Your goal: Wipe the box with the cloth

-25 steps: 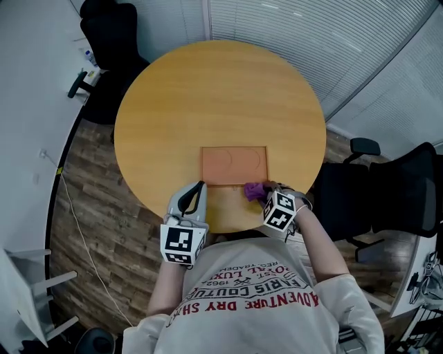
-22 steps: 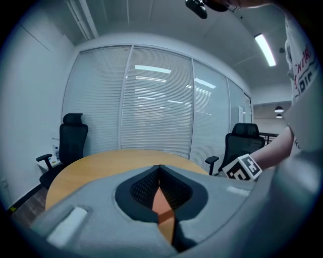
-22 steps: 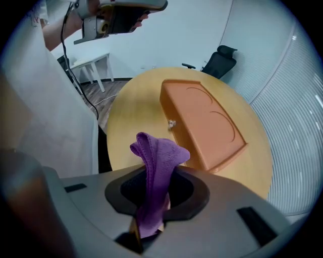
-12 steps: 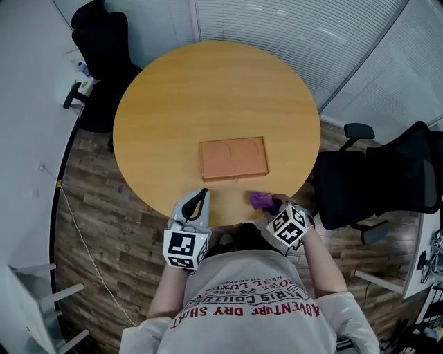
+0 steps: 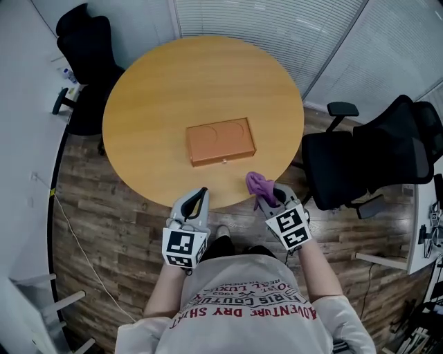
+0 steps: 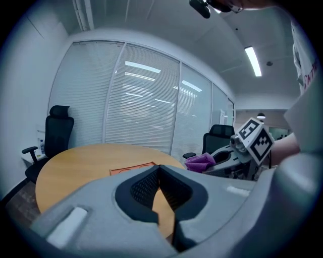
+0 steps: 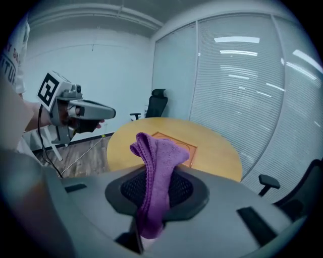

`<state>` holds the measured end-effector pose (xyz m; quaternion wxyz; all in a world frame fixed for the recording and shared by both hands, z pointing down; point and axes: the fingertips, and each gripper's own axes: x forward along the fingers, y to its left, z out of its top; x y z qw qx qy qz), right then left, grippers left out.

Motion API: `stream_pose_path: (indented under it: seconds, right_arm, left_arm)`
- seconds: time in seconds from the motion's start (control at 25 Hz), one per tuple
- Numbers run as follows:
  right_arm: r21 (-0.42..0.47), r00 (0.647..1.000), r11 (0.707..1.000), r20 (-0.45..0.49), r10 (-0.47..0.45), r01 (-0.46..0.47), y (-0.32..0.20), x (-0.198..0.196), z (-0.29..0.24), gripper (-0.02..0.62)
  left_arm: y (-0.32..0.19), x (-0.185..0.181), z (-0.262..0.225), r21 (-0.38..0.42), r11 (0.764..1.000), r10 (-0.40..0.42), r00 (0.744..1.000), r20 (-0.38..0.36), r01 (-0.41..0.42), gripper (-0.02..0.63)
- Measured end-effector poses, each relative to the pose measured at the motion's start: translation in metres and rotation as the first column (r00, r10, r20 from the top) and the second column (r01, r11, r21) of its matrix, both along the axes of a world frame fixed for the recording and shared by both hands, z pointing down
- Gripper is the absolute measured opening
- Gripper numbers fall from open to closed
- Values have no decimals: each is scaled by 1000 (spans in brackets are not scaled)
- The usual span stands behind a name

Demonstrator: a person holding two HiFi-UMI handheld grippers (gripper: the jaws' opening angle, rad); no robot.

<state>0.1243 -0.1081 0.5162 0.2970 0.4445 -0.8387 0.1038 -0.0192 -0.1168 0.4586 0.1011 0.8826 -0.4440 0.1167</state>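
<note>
A flat orange-brown box (image 5: 220, 141) lies near the middle of the round wooden table (image 5: 152, 90); it also shows as a box (image 7: 174, 142) beyond the cloth and as a box (image 6: 132, 169) past the left jaws. My right gripper (image 5: 266, 191) is shut on a purple cloth (image 5: 258, 184), held at the table's near edge, short of the box. The cloth (image 7: 156, 176) stands up between the jaws. My left gripper (image 5: 195, 200) is shut with nothing in it, at the near edge, left of the right one.
Black office chairs stand around the table: one chair (image 5: 360, 162) at the right, another chair (image 5: 84, 48) at the far left. Blinds cover the glass wall (image 5: 277, 21) behind. A cable (image 5: 76, 228) runs over the wood floor at the left.
The view has pulled back from the table, so the box now lies farther from both grippers. The right gripper still holds the cloth, lifted off the table near its edge.
</note>
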Motion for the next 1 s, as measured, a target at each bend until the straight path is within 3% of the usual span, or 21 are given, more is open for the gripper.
stream_pose_path:
  seconds: [0.24, 0.48, 1.0]
  right_arm:
    - [183, 986, 980, 161, 47, -76, 24, 10, -53, 80]
    - [287, 957, 948, 286, 51, -136, 56, 19, -89, 77]
    - [343, 955, 930, 296, 24, -130, 94, 26, -110, 74]
  left_arm:
    - [34, 9, -24, 58, 997, -53, 999, -8, 53, 9]
    - [78, 21, -39, 99, 993, -71, 997, -7, 72, 9]
    - [113, 18, -66, 165, 976, -137, 990, -22, 139, 9]
